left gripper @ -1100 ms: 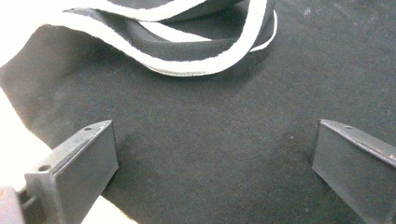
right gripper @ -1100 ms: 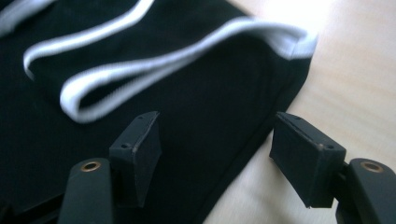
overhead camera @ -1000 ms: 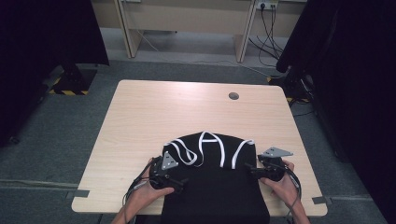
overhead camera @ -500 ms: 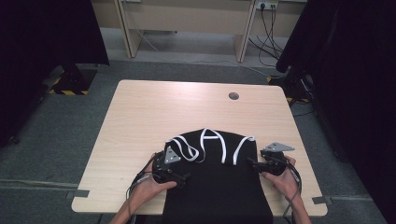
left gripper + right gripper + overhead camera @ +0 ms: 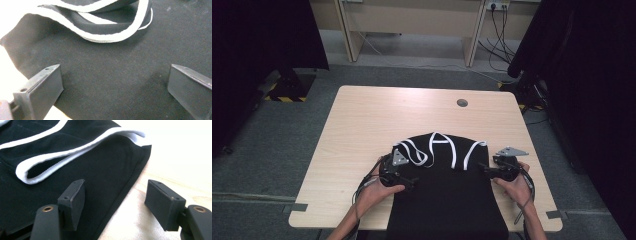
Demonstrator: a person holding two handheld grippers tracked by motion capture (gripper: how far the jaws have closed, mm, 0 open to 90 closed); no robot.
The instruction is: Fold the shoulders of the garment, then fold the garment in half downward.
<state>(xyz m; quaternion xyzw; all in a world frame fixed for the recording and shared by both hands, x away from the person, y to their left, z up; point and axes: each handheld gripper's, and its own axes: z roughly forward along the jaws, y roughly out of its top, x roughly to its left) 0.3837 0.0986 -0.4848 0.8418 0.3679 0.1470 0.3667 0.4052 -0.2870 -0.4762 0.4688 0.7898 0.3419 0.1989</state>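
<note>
Grey carpet surrounds a pale wooden counter (image 5: 362, 130) with a small round cable hole (image 5: 462, 103) near its far edge. On the near half of that counter lies a black cotton garment with white-trimmed straps (image 5: 447, 195), spread flat, its lower part hanging over the near edge. The white-edged straps (image 5: 437, 147) lie looped and curled at the garment's far end, on top of the black cloth.

At the garment's left edge, the left tongs (image 5: 413, 183) rest low over the cloth, held by the person's left hand (image 5: 379, 192). In the left gripper view the left tongs (image 5: 115, 85) stand wide apart above the black fabric, with nothing pinched between them; the strap loop lies just beyond.

At the garment's right edge, the right tongs (image 5: 484, 167) sit in the person's right hand (image 5: 512, 187). In the right gripper view the right tongs (image 5: 115, 197) are also spread wide, straddling the garment's side seam (image 5: 125, 187): one jaw over black cloth, the other over bare wood. Neither jaw presses on the fabric.

Dark curtains (image 5: 257, 45) hang well beyond the garment on both sides of the room.
</note>
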